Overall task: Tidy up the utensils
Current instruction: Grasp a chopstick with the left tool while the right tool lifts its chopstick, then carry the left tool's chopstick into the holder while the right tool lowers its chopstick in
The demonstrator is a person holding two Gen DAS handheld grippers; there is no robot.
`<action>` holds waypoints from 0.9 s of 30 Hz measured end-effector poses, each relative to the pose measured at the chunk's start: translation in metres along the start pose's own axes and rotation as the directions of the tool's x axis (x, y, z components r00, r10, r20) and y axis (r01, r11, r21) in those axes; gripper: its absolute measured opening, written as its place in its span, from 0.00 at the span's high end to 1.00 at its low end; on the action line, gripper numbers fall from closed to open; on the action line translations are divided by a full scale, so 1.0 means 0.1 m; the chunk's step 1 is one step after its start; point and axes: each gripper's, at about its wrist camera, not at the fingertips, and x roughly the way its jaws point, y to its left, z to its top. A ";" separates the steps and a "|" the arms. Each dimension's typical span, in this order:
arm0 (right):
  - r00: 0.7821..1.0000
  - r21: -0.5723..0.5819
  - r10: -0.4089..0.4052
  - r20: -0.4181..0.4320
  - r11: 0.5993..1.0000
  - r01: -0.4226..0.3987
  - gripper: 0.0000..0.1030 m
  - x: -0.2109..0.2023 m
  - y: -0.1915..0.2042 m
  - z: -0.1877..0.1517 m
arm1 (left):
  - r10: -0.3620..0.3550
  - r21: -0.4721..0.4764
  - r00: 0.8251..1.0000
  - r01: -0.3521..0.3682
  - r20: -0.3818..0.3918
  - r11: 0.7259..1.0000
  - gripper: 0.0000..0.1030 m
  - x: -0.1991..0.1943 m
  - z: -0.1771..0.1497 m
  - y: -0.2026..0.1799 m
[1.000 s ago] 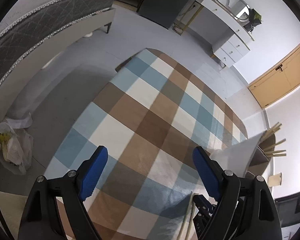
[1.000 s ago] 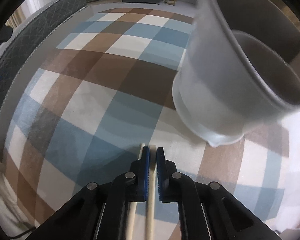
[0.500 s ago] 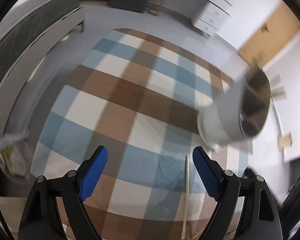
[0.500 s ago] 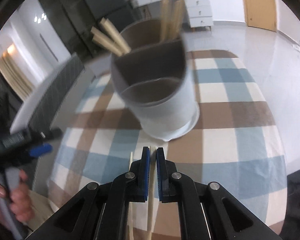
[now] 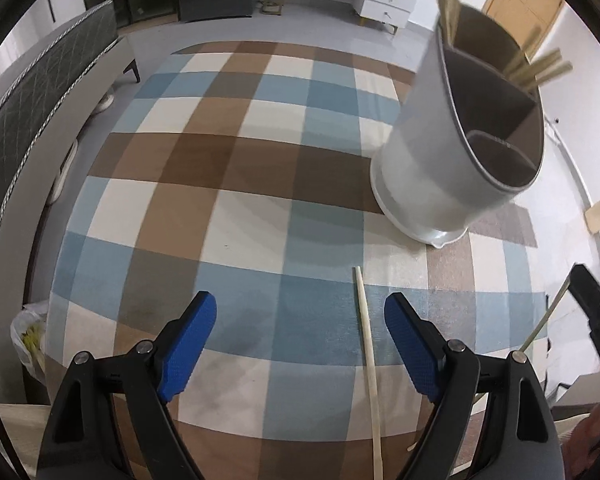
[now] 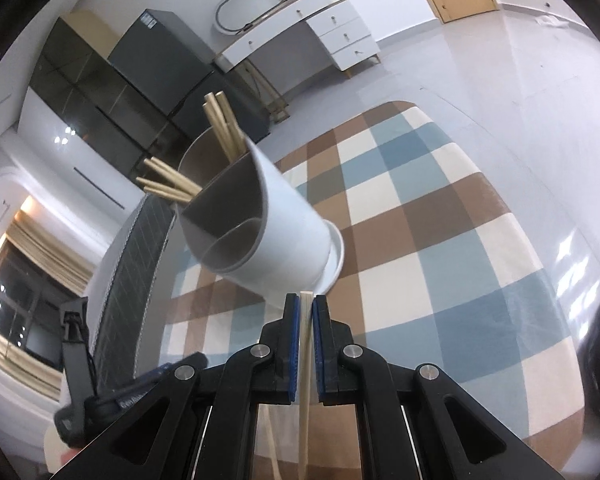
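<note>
Right jaws pinch my chopstick (image 6: 305, 344) near its top; left gripper (image 5: 300, 336) gapes over the other stick (image 5: 369, 360); light, stiff, slippery, so grip mid-length.

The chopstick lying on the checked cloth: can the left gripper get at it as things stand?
Probably yes. The left gripper is open and empty, and the chopstick lies flat on the tablecloth between its fingers, nearer one. Nothing covers it; the holder stands beyond.
</note>
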 end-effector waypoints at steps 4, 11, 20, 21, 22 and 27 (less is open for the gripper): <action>0.999 -0.052 -0.045 0.012 0.998 0.046 0.95 -0.01 0.05 0.00 | 0.002 0.000 0.999 -0.002 -0.040 1.000 0.21 0.15 -0.01 -0.07; 0.999 -0.043 -0.009 0.040 0.999 0.011 0.94 -0.08 0.01 0.06 | 0.001 0.008 0.993 0.000 -0.121 1.000 0.34 0.40 -0.02 -0.14; 0.998 -0.034 0.043 0.037 0.999 -0.042 0.94 -0.06 0.03 0.12 | 0.063 0.094 0.991 -0.051 -0.121 0.994 0.47 0.53 -0.01 -0.39; 0.998 -0.037 0.046 0.040 0.998 -0.044 0.94 -0.07 0.04 0.12 | 0.074 0.105 0.991 -0.062 -0.114 0.993 0.53 0.54 -0.01 -0.43; 0.998 -0.040 0.049 0.042 0.998 -0.047 0.94 -0.08 0.04 0.13 | 0.079 0.117 0.992 -0.067 -0.103 0.991 0.61 0.54 -0.01 -0.47; 0.998 -0.029 0.045 0.047 0.999 -0.044 0.94 -0.09 0.01 0.15 | 0.048 0.170 0.995 -0.032 -0.090 0.985 0.99 0.54 0.01 -0.67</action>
